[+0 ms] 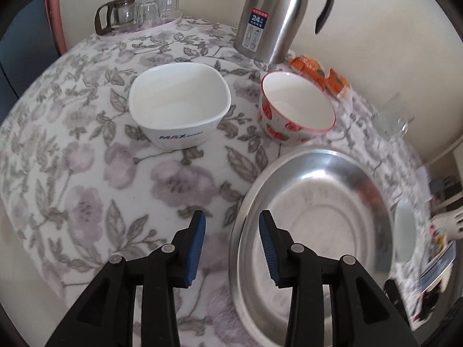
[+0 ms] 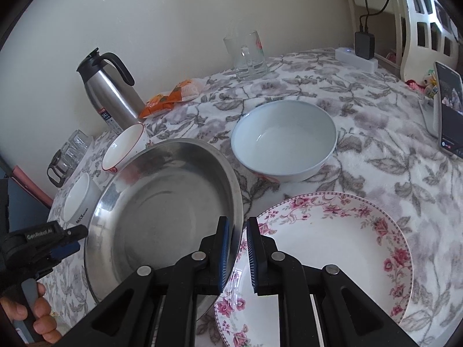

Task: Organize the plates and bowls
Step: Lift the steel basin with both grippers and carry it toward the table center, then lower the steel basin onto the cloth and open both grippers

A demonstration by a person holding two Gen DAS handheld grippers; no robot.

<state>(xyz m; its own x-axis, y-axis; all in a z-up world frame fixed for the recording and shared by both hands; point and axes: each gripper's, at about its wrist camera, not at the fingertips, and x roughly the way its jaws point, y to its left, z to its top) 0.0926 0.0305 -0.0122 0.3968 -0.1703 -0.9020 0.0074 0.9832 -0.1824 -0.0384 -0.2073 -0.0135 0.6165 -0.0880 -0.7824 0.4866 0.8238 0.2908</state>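
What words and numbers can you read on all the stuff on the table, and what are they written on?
"24" on the blue label of the steel thermos jug; the small print around it is too small to read.
"MAX" in blue on the side of the square white bowl; the smaller word after it is blurred.
"GenRobot.AI" on the left gripper.
The orange snack packets carry print too blurred to read.
The phone screen is too small to read.

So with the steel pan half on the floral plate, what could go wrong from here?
The steel pan sits tilted, its edge resting on the floral plate; it could slide or rock once freed. The right gripper straddles that rim with its jaws slightly apart, so pulling away might drag it. The strawberry bowl stands close behind.
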